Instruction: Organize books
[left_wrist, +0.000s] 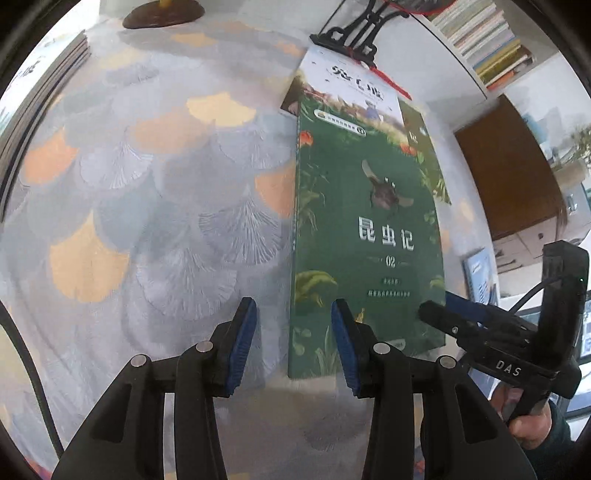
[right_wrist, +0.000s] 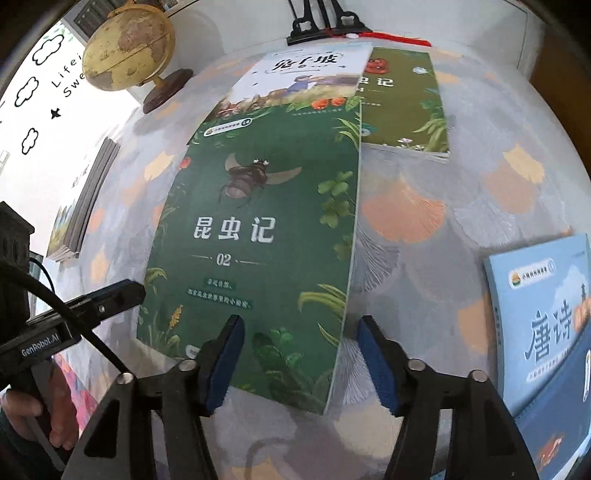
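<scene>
A: Green beetle book (right_wrist: 255, 236) lying flat on the leaf-patterned tablecloth (left_wrist: 147, 206), far end overlapping a pale book (right_wrist: 306, 74); second green book (right_wrist: 406, 103) just right of that overlap

B: Left gripper (left_wrist: 293, 343) over the beetle book's near-left corner, jaws apart, nothing pinched; spine edge between the pads

A: Right gripper (right_wrist: 299, 358) above the near-right corner, jaws spread, nothing clamped, cover under the left pad only

B: Blue book (right_wrist: 546, 317) well right of the beetle book; globe (right_wrist: 129, 48) beyond its far-left; stack of books (right_wrist: 79, 210) well to its left
</scene>
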